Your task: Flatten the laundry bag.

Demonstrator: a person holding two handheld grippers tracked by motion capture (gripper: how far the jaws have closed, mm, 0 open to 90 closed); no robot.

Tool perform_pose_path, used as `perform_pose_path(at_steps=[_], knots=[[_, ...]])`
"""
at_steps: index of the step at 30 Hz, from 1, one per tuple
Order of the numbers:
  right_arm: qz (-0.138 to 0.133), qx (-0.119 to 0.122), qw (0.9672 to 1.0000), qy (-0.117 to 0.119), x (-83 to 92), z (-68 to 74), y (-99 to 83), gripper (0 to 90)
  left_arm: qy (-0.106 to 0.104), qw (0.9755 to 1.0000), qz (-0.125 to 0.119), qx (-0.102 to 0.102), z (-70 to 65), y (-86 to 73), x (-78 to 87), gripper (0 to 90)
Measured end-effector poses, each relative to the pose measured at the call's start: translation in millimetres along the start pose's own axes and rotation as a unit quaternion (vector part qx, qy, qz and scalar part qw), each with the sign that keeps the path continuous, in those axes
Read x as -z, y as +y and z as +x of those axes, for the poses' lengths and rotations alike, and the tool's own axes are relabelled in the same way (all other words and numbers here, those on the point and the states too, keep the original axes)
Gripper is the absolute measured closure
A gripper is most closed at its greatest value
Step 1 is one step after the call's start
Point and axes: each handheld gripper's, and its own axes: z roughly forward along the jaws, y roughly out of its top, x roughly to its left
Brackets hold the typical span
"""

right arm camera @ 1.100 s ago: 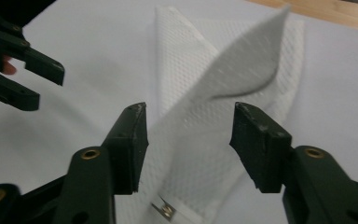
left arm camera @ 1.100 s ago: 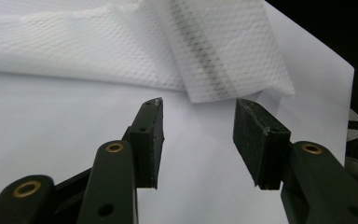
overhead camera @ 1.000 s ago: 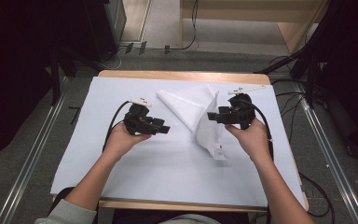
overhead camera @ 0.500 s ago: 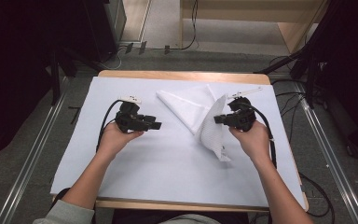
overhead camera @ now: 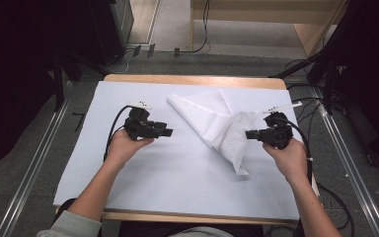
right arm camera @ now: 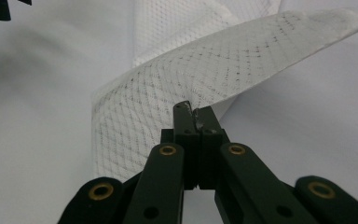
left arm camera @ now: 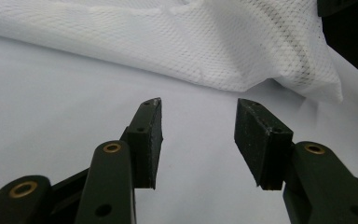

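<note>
A white mesh cloth [overhead camera: 205, 114] lies folded in a long wedge across the middle of the white mat [overhead camera: 177, 187]. My right gripper [overhead camera: 249, 133] is at the cloth's right side. Its jaws have just been closing, and in the right gripper view the right gripper [right arm camera: 195, 112] is shut on the edge of the cloth [right arm camera: 223, 65], which is lifted and curls over. My left gripper [overhead camera: 169, 132] hovers to the left of the cloth, apart from it. In the left gripper view the left gripper [left arm camera: 198, 123] stands open and empty, with the cloth [left arm camera: 191, 42] beyond its tips.
The mat covers a wooden table [overhead camera: 192, 79]. Cables [overhead camera: 306, 106] trail off the table's right side. Metal rails [overhead camera: 34, 163] run along the floor on both sides. Bare mat stretches in front of the cloth towards the person.
The right gripper has shut on the cloth's edge and moved right and nearer the person, drawing the cloth's lifted part along. The left gripper shifted slightly left and stays open.
</note>
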Motion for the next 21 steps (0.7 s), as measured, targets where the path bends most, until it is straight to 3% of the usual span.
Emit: perform_pose_path(at_steps=[5, 10, 13, 18, 21], knots=[[0.006, -0.001, 1.0000, -0.005, 1.2, -3.3, -4.1, 90.0, -0.001, 1.0000, 0.003, -0.004, -0.3, 0.6, -3.4, 52.3], [0.013, -0.015, 0.9996, -0.019, 11.2, -20.1, -14.5, 90.0, 0.000, 1.0000, 0.004, -0.002, 2.3, 1.4, -4.8, 52.3], [0.017, -0.017, 0.9995, -0.022, 7.6, -23.3, -21.1, 82.3, 0.002, 1.0000, 0.005, -0.003, 3.4, 1.5, -4.8, 52.3], [-0.033, -0.021, 0.9992, -0.010, 20.6, -17.7, -15.8, 79.0, 0.001, 1.0000, 0.002, 0.000, 4.8, 2.1, -4.1, 52.3], [-0.052, -0.009, 0.9986, -0.010, 24.1, -11.6, -7.6, 76.2, 0.000, 1.0000, 0.004, 0.002, 5.3, 2.2, -4.3, 52.3]])
